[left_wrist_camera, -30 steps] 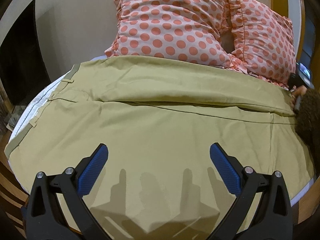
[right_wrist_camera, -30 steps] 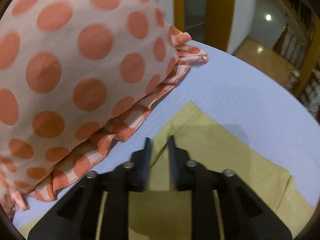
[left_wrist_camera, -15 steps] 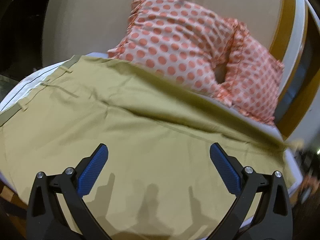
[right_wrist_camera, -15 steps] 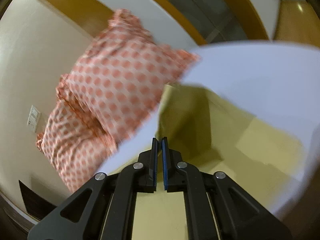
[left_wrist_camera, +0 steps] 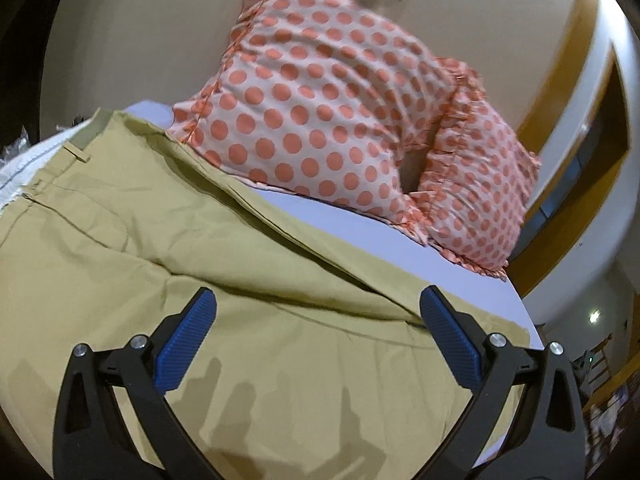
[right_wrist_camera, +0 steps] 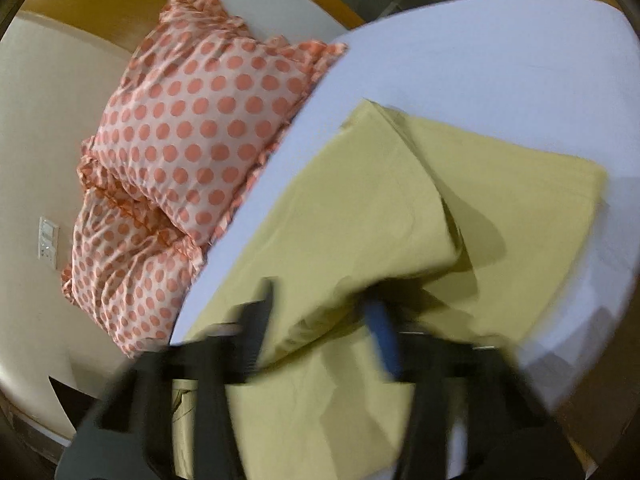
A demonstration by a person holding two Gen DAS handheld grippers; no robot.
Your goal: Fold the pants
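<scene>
- Two grippers over one pair of khaki pants [left_wrist_camera: 248,264], spread flat on a bed with a pale lavender sheet [left_wrist_camera: 360,232].
- Left gripper [left_wrist_camera: 318,320]: jaws spread wide, blue pads [left_wrist_camera: 184,344] hovering above the fabric, nothing pinched.
- Waistband [left_wrist_camera: 86,136] with belt loops off to the left in the left wrist view, legs running away to the right.
- Right gripper [right_wrist_camera: 324,328]: pretty blurry, but jaws look parted, with a raised fold of the pants [right_wrist_camera: 360,216] sitting between them. Can't tell if either finger touches the cloth.
- Leg end folded over itself in the right wrist view, upper layer rumpled on top of a flatter one.
- Two polka-dot pillows [left_wrist_camera: 320,112], orange on pink with ruffled edges, propped against the beige wall [left_wrist_camera: 140,32] just past the pants' far edge.
- Light switch plate [right_wrist_camera: 48,238] on the wall, left of the pillows [right_wrist_camera: 192,128].
</scene>
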